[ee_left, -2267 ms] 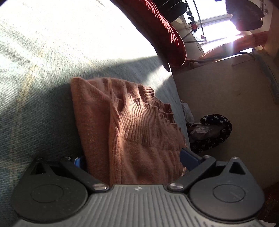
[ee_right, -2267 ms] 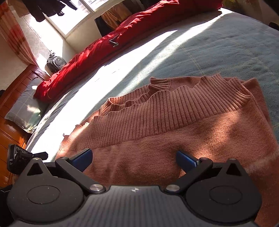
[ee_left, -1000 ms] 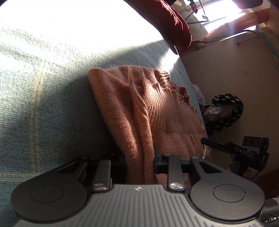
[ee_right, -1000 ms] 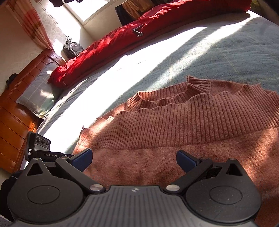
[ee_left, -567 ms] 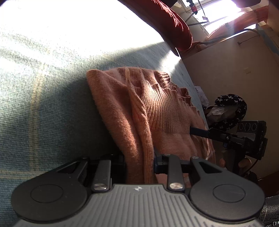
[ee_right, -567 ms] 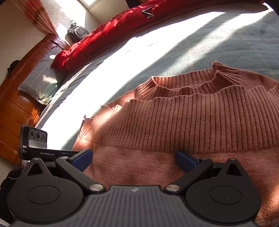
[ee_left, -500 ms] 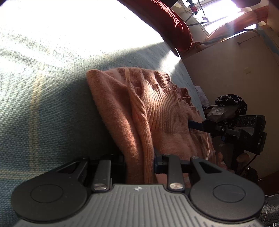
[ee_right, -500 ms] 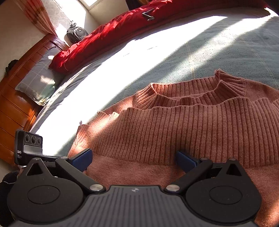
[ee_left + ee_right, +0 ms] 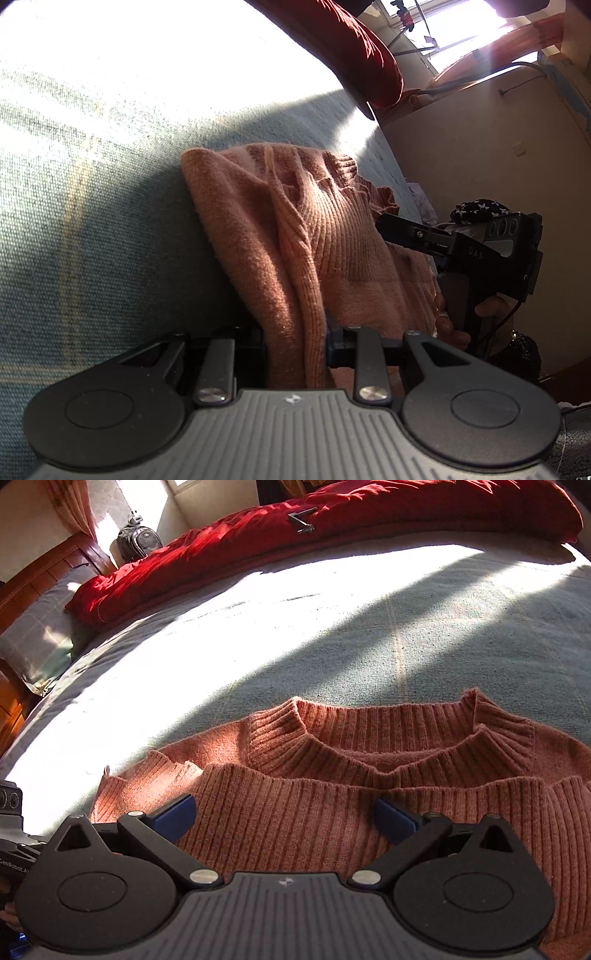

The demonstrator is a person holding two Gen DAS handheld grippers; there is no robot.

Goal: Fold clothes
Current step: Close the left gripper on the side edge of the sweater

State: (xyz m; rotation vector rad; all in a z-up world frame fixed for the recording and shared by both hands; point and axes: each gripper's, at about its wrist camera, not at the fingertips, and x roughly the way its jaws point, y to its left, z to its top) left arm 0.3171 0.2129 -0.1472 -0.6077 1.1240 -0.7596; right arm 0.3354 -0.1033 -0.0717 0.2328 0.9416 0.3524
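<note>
A rust-orange knit sweater (image 9: 295,236) lies folded on the grey-green bedspread (image 9: 92,221). My left gripper (image 9: 295,343) is shut on a bunched edge of the sweater at its near side. The right gripper shows in the left wrist view (image 9: 406,229) over the sweater's right side. In the right wrist view the sweater (image 9: 369,775) lies with its ribbed collar facing away. My right gripper (image 9: 284,816) is open, its blue fingertips (image 9: 177,812) spread just above the ribbed knit, holding nothing.
A red quilt (image 9: 295,528) lies along the bed's far side, with a grey pillow (image 9: 33,635) and wooden headboard (image 9: 48,572) at left. A dark bag (image 9: 138,542) sits by the window. A star-patterned item (image 9: 480,208) lies on the floor beside the bed.
My right gripper has moved forward over the sweater toward its collar, still open. In the left wrist view it has slid further in over the sweater. My left gripper stays shut on the sweater.
</note>
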